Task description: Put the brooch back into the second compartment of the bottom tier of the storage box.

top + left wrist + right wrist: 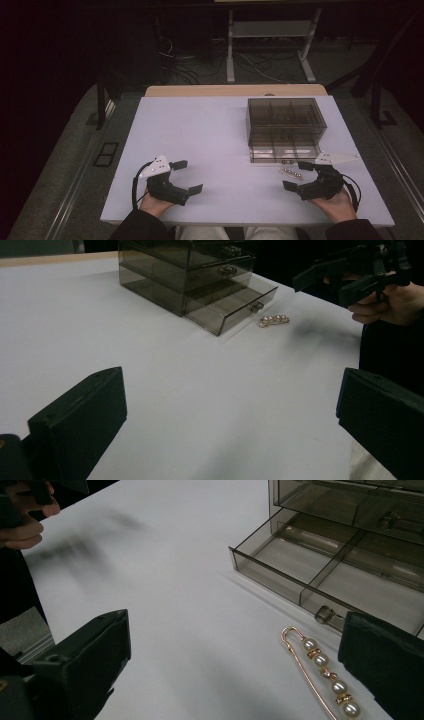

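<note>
A smoked clear drawer box (285,128) (190,275) stands on the white table (210,145) at the right. Its bottom drawer (340,575) (232,307) is pulled out, divided into compartments with nothing in them. A gold pin with several pearls (324,672) (291,173) (273,320) lies flat on the table just in front of that drawer. My right gripper (298,175) (235,670) is open, held low beside the pin, which lies near its right jaw. My left gripper (189,176) (230,415) is open over bare table at the front left, holding nothing.
A wooden tabletop edge (235,90) borders the far side. Beyond it stand white desk legs (230,47) and loose cables (190,70) on a dark floor. Metal rails run along both sides of the table.
</note>
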The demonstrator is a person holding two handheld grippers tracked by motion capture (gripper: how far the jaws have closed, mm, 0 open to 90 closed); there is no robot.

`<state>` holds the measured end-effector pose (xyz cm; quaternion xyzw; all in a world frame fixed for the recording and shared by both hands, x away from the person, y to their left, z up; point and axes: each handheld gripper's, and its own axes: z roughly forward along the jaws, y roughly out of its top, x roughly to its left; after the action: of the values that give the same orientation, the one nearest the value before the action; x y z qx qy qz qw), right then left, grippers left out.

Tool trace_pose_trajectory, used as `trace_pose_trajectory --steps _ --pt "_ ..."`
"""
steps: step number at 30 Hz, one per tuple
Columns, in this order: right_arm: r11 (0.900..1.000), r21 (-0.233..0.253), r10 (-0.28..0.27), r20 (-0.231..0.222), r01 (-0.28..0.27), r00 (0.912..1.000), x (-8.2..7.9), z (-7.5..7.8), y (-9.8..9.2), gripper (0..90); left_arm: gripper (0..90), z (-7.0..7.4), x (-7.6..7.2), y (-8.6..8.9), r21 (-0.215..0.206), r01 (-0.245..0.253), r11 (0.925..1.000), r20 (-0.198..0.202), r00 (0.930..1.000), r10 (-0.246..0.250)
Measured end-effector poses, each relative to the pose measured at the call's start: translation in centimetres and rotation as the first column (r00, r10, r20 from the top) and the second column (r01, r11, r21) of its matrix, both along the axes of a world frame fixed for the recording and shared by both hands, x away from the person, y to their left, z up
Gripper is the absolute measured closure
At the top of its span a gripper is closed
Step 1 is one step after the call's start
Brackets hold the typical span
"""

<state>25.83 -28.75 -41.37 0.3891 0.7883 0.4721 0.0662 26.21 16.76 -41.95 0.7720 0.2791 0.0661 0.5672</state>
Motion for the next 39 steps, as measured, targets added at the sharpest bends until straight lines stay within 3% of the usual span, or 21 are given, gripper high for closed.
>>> trace_pose_trajectory --steps 22,39 --pt "1.000 -0.011 0.010 -0.008 -0.010 0.9999 -0.2 0.4 0.2 0.2 0.0 0.0 -0.1 0.1 0.004 -0.018 0.9998 0.003 0.9998 0.018" --pt "0.997 -0.074 0.029 -0.029 -0.031 0.9992 0.3 1.3 -0.3 0.2 0.0 0.0 -0.1 0.1 0.003 -0.024 0.9997 -0.008 0.9997 0.024"
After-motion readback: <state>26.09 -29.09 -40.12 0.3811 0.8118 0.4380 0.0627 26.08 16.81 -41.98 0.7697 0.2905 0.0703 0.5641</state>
